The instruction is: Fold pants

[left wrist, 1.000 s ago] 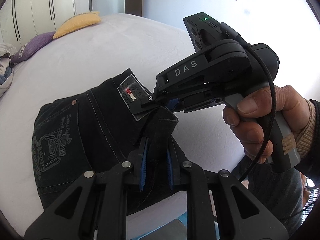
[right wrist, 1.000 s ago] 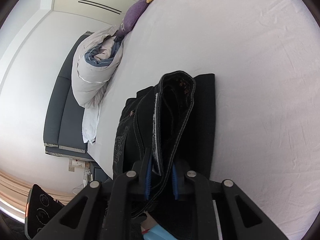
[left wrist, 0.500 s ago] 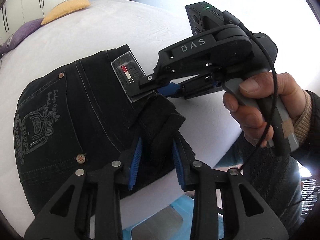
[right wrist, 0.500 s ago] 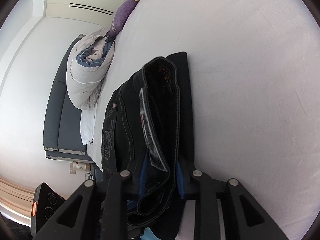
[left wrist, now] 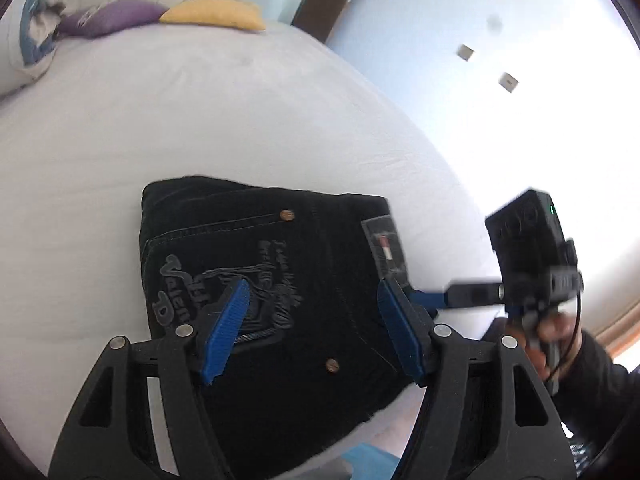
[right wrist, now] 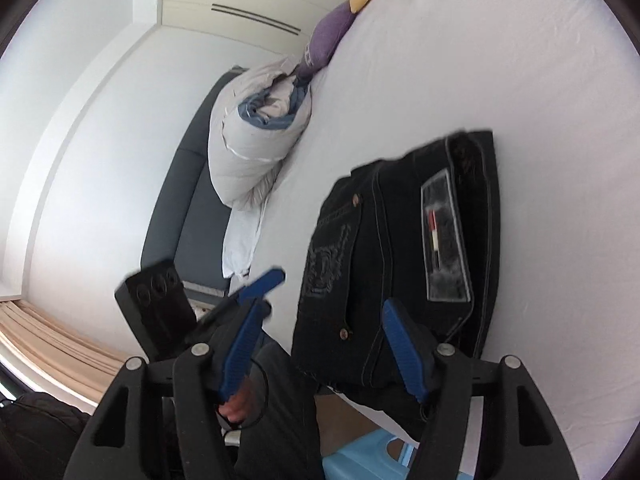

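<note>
On the far left of the left wrist view, a puffy white and blue quilt [left wrist: 28, 40] is cut off by the edge. Next to it lie a purple pillow [left wrist: 116, 22] and a yellow pillow [left wrist: 216, 14]. They sit at the far end of the bed [left wrist: 200, 112], which has a smooth white sheet with small wrinkles.

The pants [left wrist: 276, 280] lie flat on the bed near its front edge, folded into a thick dark block. The cloth is black denim with pale stitching and little round metal studs. Grey stitched writing and a drawing on the back pocket are too blurry to read. A shiny see-through patch [left wrist: 386, 248] with a small red and white mark sits by the waistband.

The left gripper [left wrist: 316, 328] has black arms and ribbed blue pads. Its jaws have just been opening and now stand spread wide above the pants, pinching nothing.

On the right, a hand [left wrist: 554, 332] holds the right gripper [right wrist: 320, 344], blurry here. In its own view, its jaws have just been opening too, and are spread with nothing pinched. The near end of the pants is hidden behind its fingers.
</note>
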The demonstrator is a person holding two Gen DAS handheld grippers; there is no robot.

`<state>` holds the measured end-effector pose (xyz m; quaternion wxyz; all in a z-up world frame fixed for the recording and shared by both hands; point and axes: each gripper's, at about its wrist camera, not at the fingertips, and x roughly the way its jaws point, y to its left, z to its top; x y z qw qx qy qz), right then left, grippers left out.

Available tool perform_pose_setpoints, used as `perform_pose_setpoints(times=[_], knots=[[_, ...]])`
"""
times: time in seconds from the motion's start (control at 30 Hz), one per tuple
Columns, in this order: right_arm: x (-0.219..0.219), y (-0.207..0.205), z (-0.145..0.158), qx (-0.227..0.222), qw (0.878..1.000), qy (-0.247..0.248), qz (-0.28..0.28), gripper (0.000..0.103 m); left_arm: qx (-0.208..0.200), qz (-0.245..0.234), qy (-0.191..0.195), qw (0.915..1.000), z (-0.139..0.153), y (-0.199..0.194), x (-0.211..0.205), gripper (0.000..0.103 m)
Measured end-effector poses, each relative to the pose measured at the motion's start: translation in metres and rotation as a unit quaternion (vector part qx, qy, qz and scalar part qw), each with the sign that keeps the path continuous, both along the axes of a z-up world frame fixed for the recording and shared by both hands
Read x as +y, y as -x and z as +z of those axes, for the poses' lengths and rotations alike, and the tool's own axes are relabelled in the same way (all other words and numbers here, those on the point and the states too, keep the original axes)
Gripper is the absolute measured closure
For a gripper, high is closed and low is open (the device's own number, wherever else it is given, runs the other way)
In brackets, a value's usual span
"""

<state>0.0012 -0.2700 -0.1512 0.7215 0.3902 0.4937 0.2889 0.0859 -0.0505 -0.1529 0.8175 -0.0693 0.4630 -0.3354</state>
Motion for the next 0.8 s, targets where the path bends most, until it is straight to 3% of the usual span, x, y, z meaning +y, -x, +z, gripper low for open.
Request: perform_pose_setpoints(times=[0.03,0.1,0.17,0.27,0.37,0.43,0.53,0.6,0.67,0.73,0.8], knots=[[0.003,0.002,-0.016,0.022,1.000,0.019,0.004,0.040,0.026,0.013,0.003,0.9996,-0.019,-0.014,0.005,0.038],[-0.004,0.012,-0.024,-0.003,1.000,0.011,-0.009,0.052,0.067,0.026,0.027,0.9971,-0.050,-0.030,0.016,0.038],[-0.014,0.022,-0.024,0.001,1.000,0.003,-0.019,0.053,0.078,0.032,0.057,0.9948,-0.061,-0.032,0.025,0.038],[-0.024,0.033,-0.013,0.003,1.000,0.021,-0.014,0.051,0.058,0.015,0.048,0.9970,-0.046,-0.025,0.024,0.038],[-0.031,0.031,0.009,-0.020,0.999,0.026,-0.018,0.042,0.030,0.013,0.053,0.9981,-0.027,-0.026,0.026,0.038],[-0.030,0.018,0.026,-0.052,0.998,0.001,-0.018,0.041,0.025,0.017,0.070,0.9971,-0.006,-0.029,0.028,0.038],[-0.018,-0.013,0.041,-0.082,0.996,-0.021,-0.010,0.029,0.033,0.034,0.081,0.9956,0.000,-0.058,0.037,0.038],[-0.010,-0.038,0.037,-0.081,0.996,-0.037,0.008,0.027,0.061,0.040,0.088,0.9934,-0.014,-0.079,0.037,0.038],[-0.007,-0.057,0.015,-0.047,0.998,-0.029,0.011,0.025,0.077,0.041,0.091,0.9920,-0.031,-0.090,0.037,0.038],[-0.006,-0.067,-0.011,0.008,1.000,-0.013,0.003,0.029,0.068,0.033,0.099,0.9922,-0.034,-0.079,0.042,0.038],[-0.010,-0.055,-0.017,0.001,0.999,-0.043,-0.001,0.033,0.050,0.015,0.105,0.9931,-0.028,-0.055,0.048,0.038]])
